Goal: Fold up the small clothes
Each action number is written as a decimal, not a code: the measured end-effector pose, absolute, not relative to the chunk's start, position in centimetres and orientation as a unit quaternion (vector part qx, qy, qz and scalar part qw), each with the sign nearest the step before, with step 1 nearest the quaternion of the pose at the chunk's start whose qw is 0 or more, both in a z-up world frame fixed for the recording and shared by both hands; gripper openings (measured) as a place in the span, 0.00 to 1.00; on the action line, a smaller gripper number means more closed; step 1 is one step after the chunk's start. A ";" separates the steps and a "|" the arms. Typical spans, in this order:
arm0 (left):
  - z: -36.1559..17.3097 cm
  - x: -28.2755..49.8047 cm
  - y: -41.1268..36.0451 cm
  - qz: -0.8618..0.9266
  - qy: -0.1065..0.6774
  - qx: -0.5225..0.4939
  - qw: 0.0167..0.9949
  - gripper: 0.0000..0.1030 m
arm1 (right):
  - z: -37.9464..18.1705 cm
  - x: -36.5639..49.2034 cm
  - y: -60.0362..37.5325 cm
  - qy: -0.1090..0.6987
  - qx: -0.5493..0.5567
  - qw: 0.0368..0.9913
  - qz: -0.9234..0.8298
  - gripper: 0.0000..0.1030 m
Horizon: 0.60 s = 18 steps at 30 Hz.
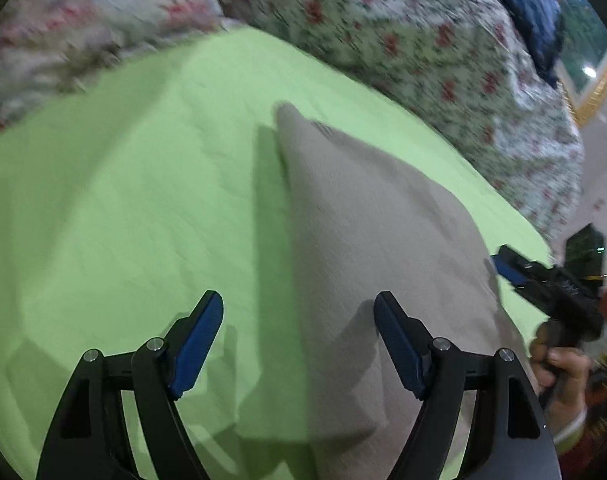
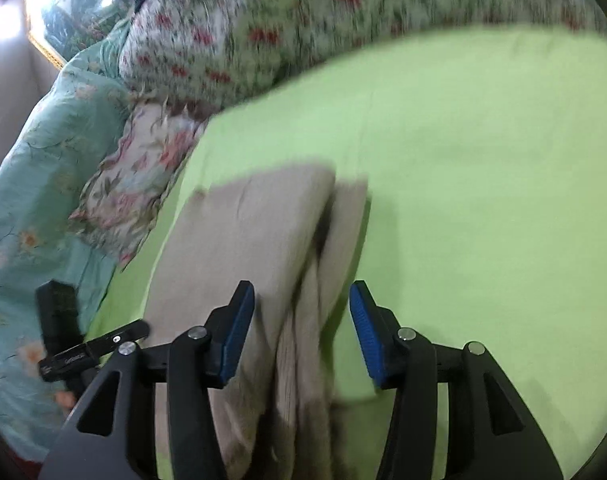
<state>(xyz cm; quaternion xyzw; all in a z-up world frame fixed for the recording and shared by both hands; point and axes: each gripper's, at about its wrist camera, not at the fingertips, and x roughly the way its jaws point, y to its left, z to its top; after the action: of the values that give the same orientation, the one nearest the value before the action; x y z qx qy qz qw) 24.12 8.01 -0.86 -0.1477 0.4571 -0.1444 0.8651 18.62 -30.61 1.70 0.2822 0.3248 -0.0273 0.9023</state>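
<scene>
Now both open, empty: left claw (image 1: 299,344), right claw (image 2: 301,332) straddling beige garment (image 1: 367,240) on green sheet (image 1: 123,180), probably readying fold grip.

Motion blur smears the floral quilt (image 1: 443,60) in both views — its flowers are streaks. The beige garment (image 2: 263,240) runs off the bottom edge, its near end hidden behind the right gripper (image 2: 301,296). The right hand (image 1: 559,376) is cut off at the frame's edge, mostly hidden behind the handle.

Beige garment (image 2: 255,232) between open tool (image 2: 301,304) fingers
</scene>
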 end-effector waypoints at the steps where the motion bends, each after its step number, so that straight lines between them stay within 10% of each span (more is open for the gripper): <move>1: -0.8 24.3 7.9 -0.145 0.456 -0.149 0.865 0.74 | 1.9 19.5 -30.8 0.326 0.284 0.902 -0.023 0.49; 6: -0.5 24.5 5.6 -0.140 0.462 -0.103 0.869 0.68 | -0.1 24.2 -31.3 0.365 0.313 0.877 -0.021 0.08; 18: -1.1 24.2 3.7 -0.143 0.470 -0.065 0.869 0.73 | -2.3 20.7 -33.0 0.327 0.358 0.874 -0.035 0.12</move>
<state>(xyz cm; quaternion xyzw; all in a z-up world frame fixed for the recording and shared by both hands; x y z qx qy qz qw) 24.16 3.69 -1.12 -0.0654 0.4696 -0.1430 0.8688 20.68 -33.04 -2.28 0.3585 0.3272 -0.0349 0.8736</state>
